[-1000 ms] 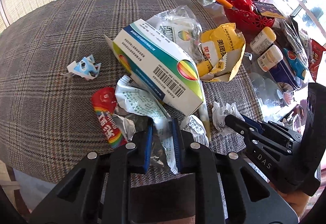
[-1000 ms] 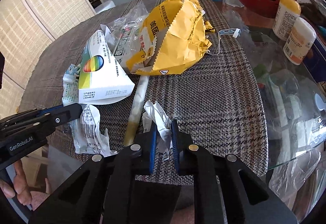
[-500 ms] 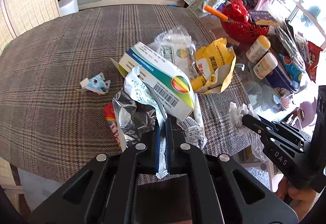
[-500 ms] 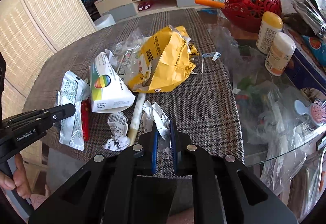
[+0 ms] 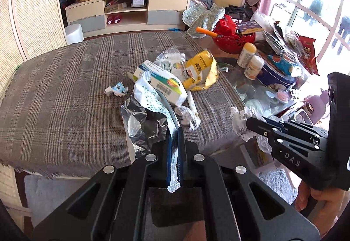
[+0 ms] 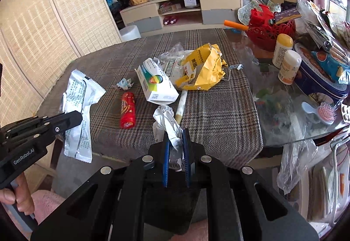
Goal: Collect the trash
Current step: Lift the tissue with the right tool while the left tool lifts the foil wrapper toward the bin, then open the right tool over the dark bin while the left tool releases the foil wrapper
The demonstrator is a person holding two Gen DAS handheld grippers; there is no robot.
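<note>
my left claw (image 5: 174, 131) pinching white printed foil wrapper (image 5: 151, 101), silver inside showing, held above plaid-cloth desk (image 5: 65, 92). my right claw (image 6: 175, 133) pinching crumpled white paper scrap (image 6: 168, 122), lifted off desk near its front edge. left on desk: red cylindrical candy tube (image 6: 128, 109), white medicine box with rainbow circle (image 6: 157, 85), torn yellow paper bag (image 6: 203, 70), small blue-white crumpled wrapper (image 6: 124, 83).
</note>
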